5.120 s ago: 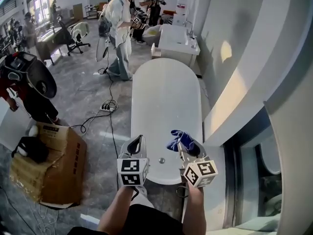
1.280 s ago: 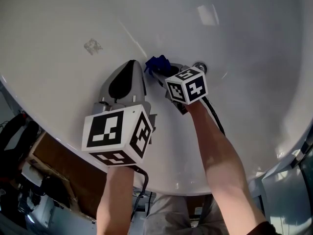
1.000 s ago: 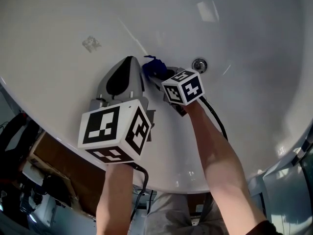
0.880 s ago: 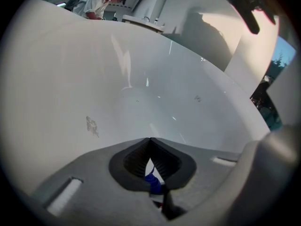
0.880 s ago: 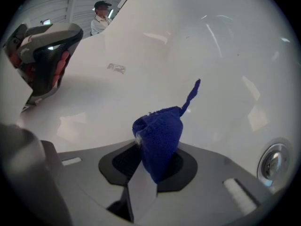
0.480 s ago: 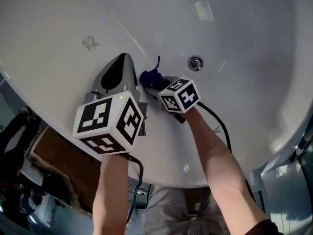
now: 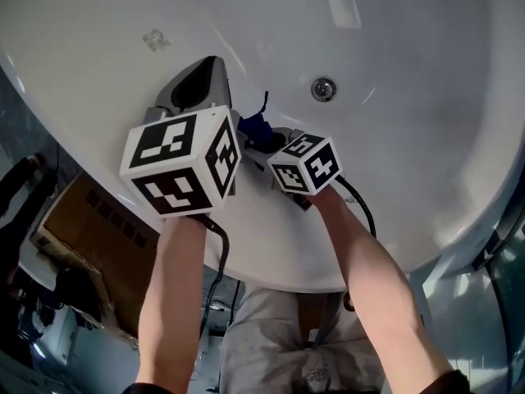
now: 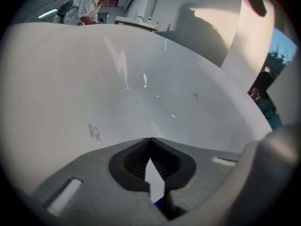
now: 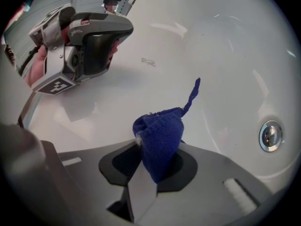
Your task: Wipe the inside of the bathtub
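We hold the right tongs (image 9: 156,166) clamped on a blue cloth (image 9: 160,135) inside the bathtub (image 7: 426,80). The drain (image 7: 323,88) lies at 2 o'clock from the cloth. The left tongs (image 8: 150,147), tips together, are at 10 o'clock.

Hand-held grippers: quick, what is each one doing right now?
Left hand-held gripper: closed, empty.
Right hand-held gripper: closed on the cloth.
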A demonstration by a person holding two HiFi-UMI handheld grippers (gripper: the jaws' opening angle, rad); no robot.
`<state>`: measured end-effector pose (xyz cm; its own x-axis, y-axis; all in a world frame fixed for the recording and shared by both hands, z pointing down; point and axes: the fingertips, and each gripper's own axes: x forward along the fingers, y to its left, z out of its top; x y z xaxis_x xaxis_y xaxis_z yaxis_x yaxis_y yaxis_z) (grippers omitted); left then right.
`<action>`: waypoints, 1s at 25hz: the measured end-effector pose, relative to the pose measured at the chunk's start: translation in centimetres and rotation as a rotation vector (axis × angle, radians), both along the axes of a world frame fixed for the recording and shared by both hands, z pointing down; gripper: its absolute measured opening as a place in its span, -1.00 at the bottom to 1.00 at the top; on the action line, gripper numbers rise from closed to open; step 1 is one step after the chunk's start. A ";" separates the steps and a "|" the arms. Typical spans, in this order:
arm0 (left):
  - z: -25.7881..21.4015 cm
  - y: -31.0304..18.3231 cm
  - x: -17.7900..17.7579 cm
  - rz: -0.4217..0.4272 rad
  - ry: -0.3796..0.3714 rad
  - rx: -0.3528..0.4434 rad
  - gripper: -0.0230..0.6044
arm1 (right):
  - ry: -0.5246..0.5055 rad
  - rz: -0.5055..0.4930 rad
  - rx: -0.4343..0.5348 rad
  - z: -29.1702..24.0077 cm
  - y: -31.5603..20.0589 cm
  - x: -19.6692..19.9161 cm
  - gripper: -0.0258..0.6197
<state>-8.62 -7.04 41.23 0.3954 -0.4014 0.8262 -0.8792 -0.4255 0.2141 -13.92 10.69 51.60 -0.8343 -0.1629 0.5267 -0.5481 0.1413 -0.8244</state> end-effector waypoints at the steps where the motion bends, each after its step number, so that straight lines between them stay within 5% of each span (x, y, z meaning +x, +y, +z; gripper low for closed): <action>1: 0.0 0.2 0.1 0.009 -0.005 0.001 -0.92 | -0.007 -0.009 0.003 -0.6 0.2 -0.1 -0.64; 25: 0.0 1.7 0.1 0.012 -0.002 -0.043 -0.92 | -0.187 -0.112 0.072 -13.8 5.6 -1.7 -0.64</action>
<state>-8.51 -5.32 41.26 0.3983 -0.3605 0.8435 -0.8745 -0.4267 0.2306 -15.62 16.25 37.82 -0.9315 -0.0947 0.3512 -0.3637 0.2546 -0.8960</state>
